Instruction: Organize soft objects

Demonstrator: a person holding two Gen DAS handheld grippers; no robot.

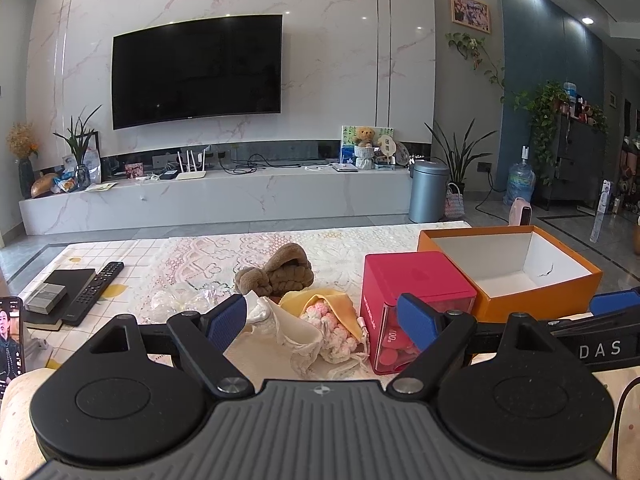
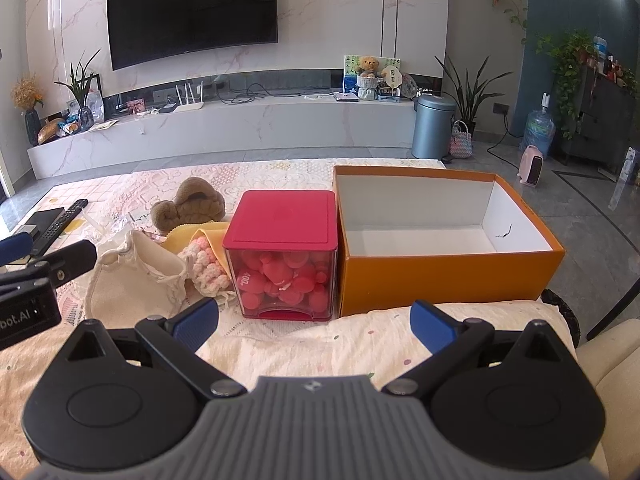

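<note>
A brown plush slipper (image 1: 280, 272) (image 2: 192, 204), a cream drawstring pouch (image 1: 292, 330) (image 2: 132, 280), a yellow cloth (image 1: 332, 304) (image 2: 200, 234) and a pink-and-white crocheted piece (image 1: 332, 326) (image 2: 208, 266) lie in a heap on the lace-covered table. An open orange box (image 1: 516, 300) (image 2: 440, 280) with a white inside stands to the right, empty. My left gripper (image 1: 324, 320) is open just in front of the heap. My right gripper (image 2: 316, 322) is open, near the table's front edge, before the red box.
A red-lidded clear box (image 1: 408, 284) (image 2: 284, 216) of pink balls stands between the heap and the orange box. A remote (image 1: 96, 290), a dark book (image 1: 68, 280) and a phone (image 1: 10, 340) lie at the left. Crumpled clear plastic (image 1: 180, 300) lies left of the heap.
</note>
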